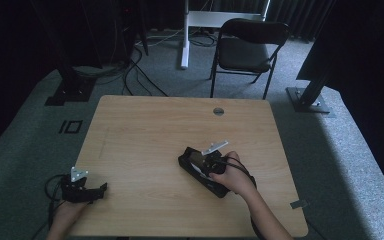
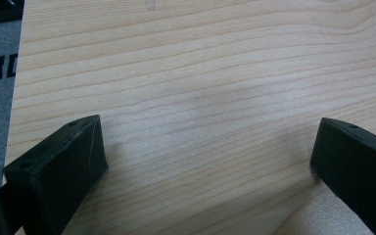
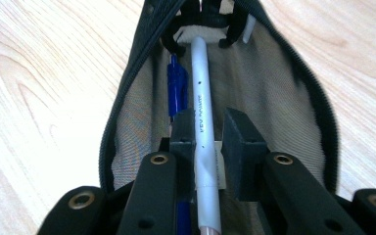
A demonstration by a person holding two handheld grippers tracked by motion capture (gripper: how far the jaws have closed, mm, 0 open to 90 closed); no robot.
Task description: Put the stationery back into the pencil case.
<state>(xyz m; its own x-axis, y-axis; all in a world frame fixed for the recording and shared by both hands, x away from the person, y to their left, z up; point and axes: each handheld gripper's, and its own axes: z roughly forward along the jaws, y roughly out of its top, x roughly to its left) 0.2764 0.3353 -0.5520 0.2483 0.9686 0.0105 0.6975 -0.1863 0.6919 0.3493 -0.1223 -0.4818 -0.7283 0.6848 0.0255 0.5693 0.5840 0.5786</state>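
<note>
Right gripper view is showing the right gripper [image 3: 210, 142] standing inside an open black zippered pencil case [image 3: 293, 88], jaws nearly closed around a white pen [image 3: 200, 103]; whether the pads are pressing is unclear. A blue pen [image 3: 176, 90] is lying partly hidden at centre left. The left gripper [image 2: 205, 161] is gaping empty over the light wooden table [image 2: 200, 73].

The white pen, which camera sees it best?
The right gripper view. There the white pen runs up the middle, between the right tongs and over the open pouch, so close that its printing shows. The high view shows the pouch by the right hand, too small to make out the pen. The left gripper view looks at bare table.
</note>
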